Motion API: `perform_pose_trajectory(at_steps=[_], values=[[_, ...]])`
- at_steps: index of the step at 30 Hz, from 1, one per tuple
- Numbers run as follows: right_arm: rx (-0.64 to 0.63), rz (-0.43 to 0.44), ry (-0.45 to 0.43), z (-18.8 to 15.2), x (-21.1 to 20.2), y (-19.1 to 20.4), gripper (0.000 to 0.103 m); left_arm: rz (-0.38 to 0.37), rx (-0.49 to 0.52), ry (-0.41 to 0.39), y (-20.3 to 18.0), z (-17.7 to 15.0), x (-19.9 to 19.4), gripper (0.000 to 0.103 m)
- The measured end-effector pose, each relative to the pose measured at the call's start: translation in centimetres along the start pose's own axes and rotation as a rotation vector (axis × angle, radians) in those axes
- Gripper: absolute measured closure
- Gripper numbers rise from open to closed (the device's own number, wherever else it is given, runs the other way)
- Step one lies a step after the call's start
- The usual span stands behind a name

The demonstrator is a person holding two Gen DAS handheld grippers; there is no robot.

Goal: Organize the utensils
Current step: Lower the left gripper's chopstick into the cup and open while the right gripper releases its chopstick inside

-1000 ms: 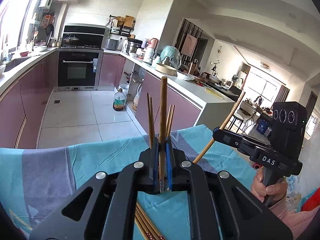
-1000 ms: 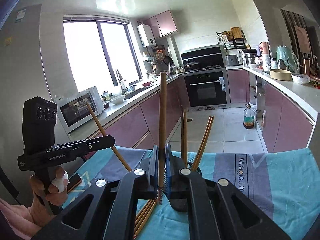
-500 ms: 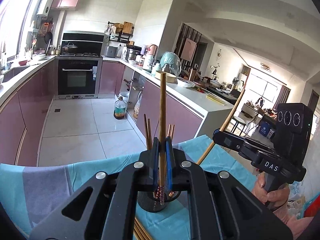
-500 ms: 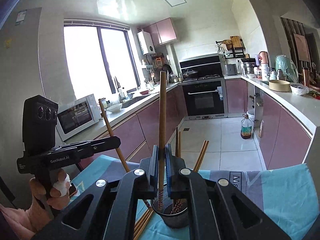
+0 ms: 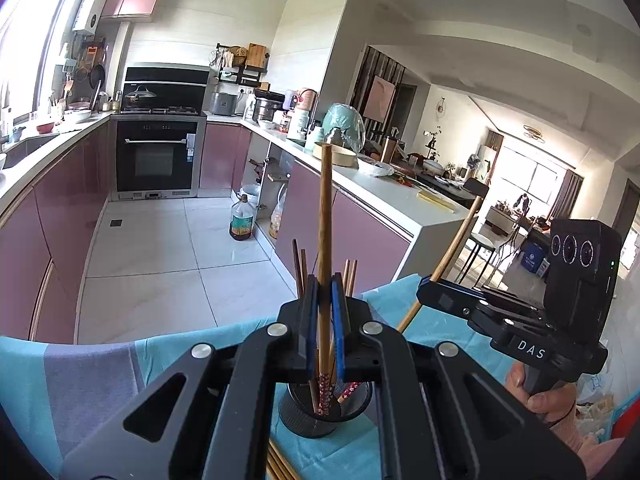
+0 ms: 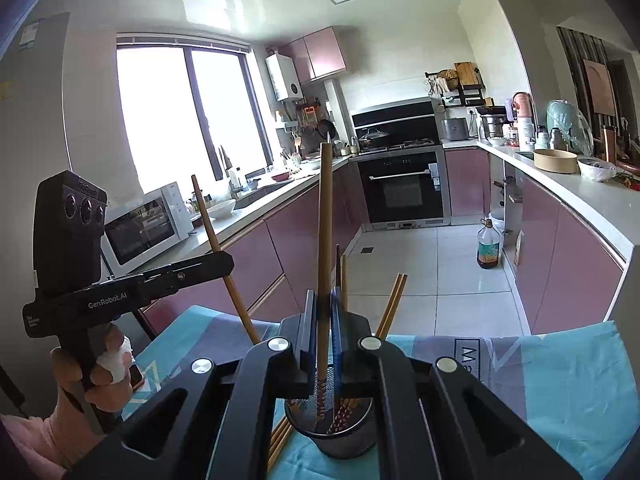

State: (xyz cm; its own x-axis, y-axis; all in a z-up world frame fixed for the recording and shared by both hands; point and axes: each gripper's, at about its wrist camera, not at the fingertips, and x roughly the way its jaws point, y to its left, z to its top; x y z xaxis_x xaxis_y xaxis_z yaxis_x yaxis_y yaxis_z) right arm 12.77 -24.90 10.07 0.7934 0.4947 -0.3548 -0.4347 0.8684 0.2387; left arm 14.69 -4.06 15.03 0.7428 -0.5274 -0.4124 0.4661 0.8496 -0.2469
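Fingers clamped on 1 chopstick each, both poised over the mesh holder.

Left wrist view: the blue-padded fingers of the left gripper are pressed onto 1 upright chopstick, its long axis vertical and its patterned tip already inside the rim of the black mesh holder, which stands directly below on the blue cloth. The right gripper is seen to the side, closed on a second chopstick that slants toward the holder. Loose chopsticks are left on the cloth just beside the holder.

Right wrist view: the right gripper is shown clenched on its chopstick, held vertical with the tip down in the holder; the left gripper is seen gripping its slanted chopstick. Both are judged equally near; a straight drop is all that is called for.
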Motion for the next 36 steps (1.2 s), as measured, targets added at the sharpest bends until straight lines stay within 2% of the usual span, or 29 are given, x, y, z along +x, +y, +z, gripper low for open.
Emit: perform_pose_trajectory(at_steps=[14, 22, 32, 36], values=[[0.011, -0.016, 0.154, -1.3, 2.9, -0.6, 0.098, -0.031, 0.072, 0.179, -0.1, -2.4, 3.1, 0.096], [0.034, -0.026, 0.261, -2.0, 5.6, -1.4, 0.096, -0.028, 0.054, 0.255, 0.9, -3.5, 5.7, 0.096], [0.063, -0.066, 0.268, -2.7, 6.8, -2.3, 0.095, 0.018, 0.03, 0.279, 2.0, -3.8, 8.4, 0.094], [0.068, -0.071, 0.251, -2.9, 6.5, -2.4, 0.086, 0.026, 0.025, 0.276, 2.0, -4.2, 8.4, 0.09]])
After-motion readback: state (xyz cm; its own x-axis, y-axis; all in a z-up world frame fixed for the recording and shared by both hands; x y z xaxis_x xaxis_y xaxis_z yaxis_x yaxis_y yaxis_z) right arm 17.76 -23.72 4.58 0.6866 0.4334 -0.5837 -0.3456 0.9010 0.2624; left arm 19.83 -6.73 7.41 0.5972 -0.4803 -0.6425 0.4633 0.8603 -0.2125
